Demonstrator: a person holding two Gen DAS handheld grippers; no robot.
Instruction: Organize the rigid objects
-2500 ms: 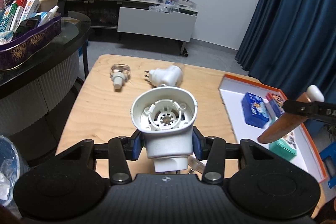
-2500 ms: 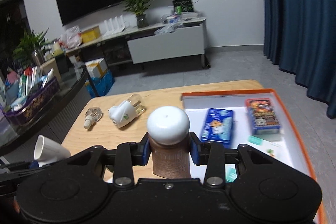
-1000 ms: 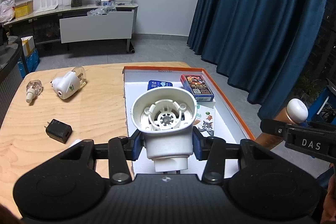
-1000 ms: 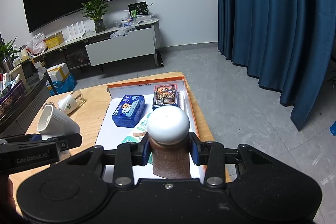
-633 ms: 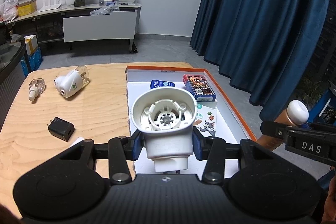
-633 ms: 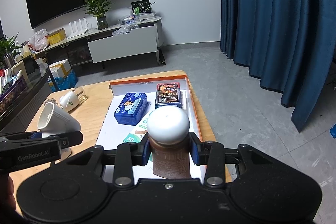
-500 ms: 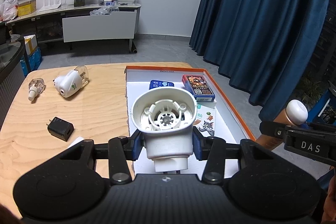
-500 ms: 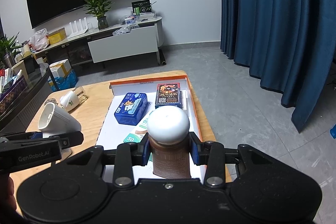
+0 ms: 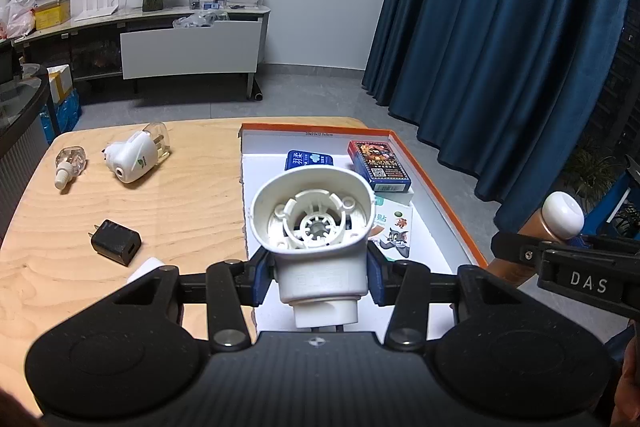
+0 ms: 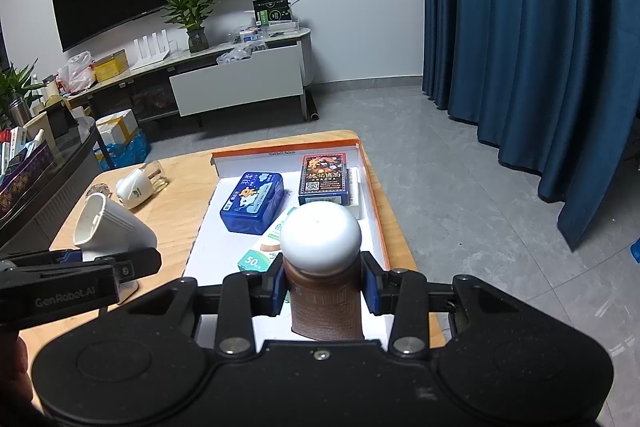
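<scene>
My left gripper [image 9: 320,277] is shut on a white plug-in vaporizer housing [image 9: 316,231], its hollow mouth facing up, held above the left part of an orange-rimmed white tray [image 9: 440,199]. From the right wrist view that housing [image 10: 112,231] and the left gripper [image 10: 100,273] appear at the left. My right gripper [image 10: 324,289] is shut on a brown bottle with a round white cap [image 10: 320,239], above the tray [image 10: 376,211] near its front. The bottle [image 9: 558,217] shows at the right of the left wrist view.
In the tray lie a blue tin [image 10: 254,203], a dark card box [image 10: 324,179] and a teal patch box [image 10: 260,255]. On the wooden table [image 9: 160,195] lie a second white vaporizer [image 9: 136,157], a small clear refill bottle [image 9: 70,163] and a black charger [image 9: 116,241]. Blue curtains hang on the right.
Over the last second almost nothing has moved. Since the oldest frames both grippers have swung right, from over the table to over the tray, each keeping its object.
</scene>
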